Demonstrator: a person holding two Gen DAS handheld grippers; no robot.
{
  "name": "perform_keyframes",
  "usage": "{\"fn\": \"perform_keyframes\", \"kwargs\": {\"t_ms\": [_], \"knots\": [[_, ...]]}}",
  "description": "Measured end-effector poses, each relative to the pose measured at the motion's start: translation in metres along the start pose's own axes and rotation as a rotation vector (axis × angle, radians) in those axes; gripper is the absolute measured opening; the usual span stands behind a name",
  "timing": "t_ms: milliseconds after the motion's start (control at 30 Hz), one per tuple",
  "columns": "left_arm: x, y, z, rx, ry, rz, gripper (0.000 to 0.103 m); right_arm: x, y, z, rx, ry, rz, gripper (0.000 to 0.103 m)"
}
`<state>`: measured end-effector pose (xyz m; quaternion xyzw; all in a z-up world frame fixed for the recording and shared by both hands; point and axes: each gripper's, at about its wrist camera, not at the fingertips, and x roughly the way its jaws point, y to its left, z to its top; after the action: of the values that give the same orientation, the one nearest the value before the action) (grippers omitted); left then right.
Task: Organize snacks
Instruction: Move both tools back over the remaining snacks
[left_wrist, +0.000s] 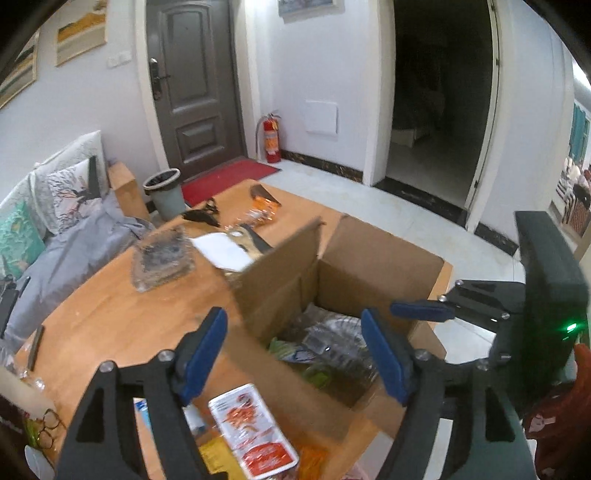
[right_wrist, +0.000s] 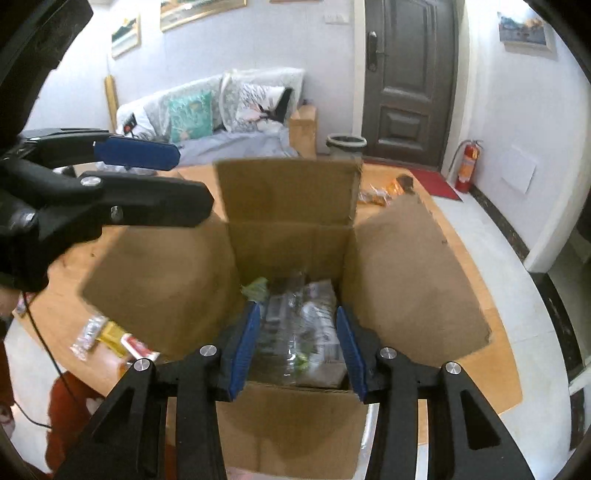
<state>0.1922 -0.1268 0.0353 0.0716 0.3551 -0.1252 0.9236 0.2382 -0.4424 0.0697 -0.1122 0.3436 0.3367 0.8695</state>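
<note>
An open cardboard box stands on the wooden table, its flaps spread. Inside lie clear and green snack packets. My left gripper is open over the box's near left wall, with nothing between its blue pads; the right wrist view shows the left gripper at upper left. My right gripper hangs open above the box's mouth with the packets showing below its gap, and the right gripper also shows in the left wrist view. A red-and-white snack packet lies on the table before the box.
Orange snack packets lie at the table's far end. A glass ashtray, scissors and white paper sit left of the box. More packets and glasses lie near the front edge. A bin stands beyond.
</note>
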Motion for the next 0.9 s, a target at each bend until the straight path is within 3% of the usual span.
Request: {"fn": "perform_keyframes", "kwargs": {"t_ms": [233, 367, 533, 667, 767, 900], "knots": [[-0.076, 0.051, -0.031, -0.057, -0.062, 0.101, 0.073, -0.042, 0.069, 0.016, -0.071, -0.136, 0.130, 0.039], [-0.107, 0.085, -0.063, -0.098, -0.066, 0.189, 0.075, -0.044, 0.118, 0.018, -0.119, -0.140, 0.210, 0.039], [-0.115, 0.118, -0.110, -0.165, -0.037, 0.233, 0.075, -0.030, 0.172, 0.006, -0.148, -0.107, 0.288, 0.039], [-0.098, 0.134, -0.153, -0.211, 0.003, 0.250, 0.075, -0.007, 0.191, -0.020, -0.121, -0.065, 0.266, 0.040], [-0.077, 0.134, -0.182, -0.233, 0.041, 0.218, 0.075, 0.024, 0.193, -0.039, -0.067, -0.025, 0.192, 0.044], [-0.042, 0.135, -0.219, -0.308, 0.096, 0.197, 0.075, 0.064, 0.186, -0.059, 0.000, 0.004, 0.082, 0.061]]}}
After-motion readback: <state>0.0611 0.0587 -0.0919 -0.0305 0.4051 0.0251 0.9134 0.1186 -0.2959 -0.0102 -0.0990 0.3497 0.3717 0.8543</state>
